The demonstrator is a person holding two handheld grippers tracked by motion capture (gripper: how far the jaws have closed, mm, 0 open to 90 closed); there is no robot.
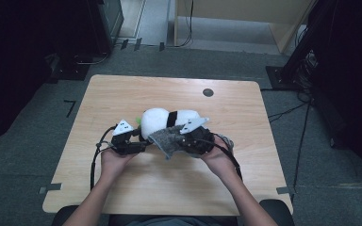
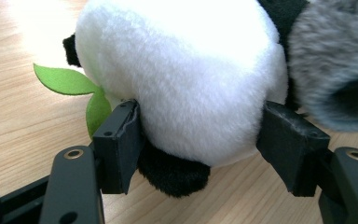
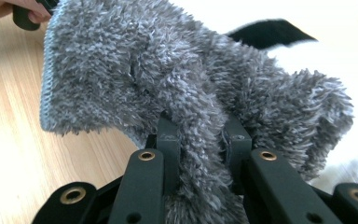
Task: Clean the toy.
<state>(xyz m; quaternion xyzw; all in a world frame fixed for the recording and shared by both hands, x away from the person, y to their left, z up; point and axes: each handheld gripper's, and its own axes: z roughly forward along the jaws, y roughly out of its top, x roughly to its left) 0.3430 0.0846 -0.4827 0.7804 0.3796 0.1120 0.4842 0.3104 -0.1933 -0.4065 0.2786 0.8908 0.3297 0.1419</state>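
A plush panda (image 1: pixel 162 120), white with black bands, lies on its side in the middle of the wooden table (image 1: pixel 122 94). My left gripper (image 1: pixel 139 141) is shut on its white round end (image 2: pixel 186 79), both pads pressed into the plush; a green felt leaf (image 2: pixel 70 81) sticks out beside it. My right gripper (image 1: pixel 186 141) is shut on a grey fluffy cloth (image 1: pixel 167 141), pinching a fold (image 3: pixel 200 154) between its jaws. The cloth drapes against the panda's body (image 3: pixel 326 60) and hides part of it.
A small dark round disc (image 1: pixel 208 92) sits in the table's far right area. Dark equipment (image 1: pixel 108 19) and cables (image 1: pixel 292 110) stand on the floor beyond the table's far and right edges. The person's hands come in from the near edge.
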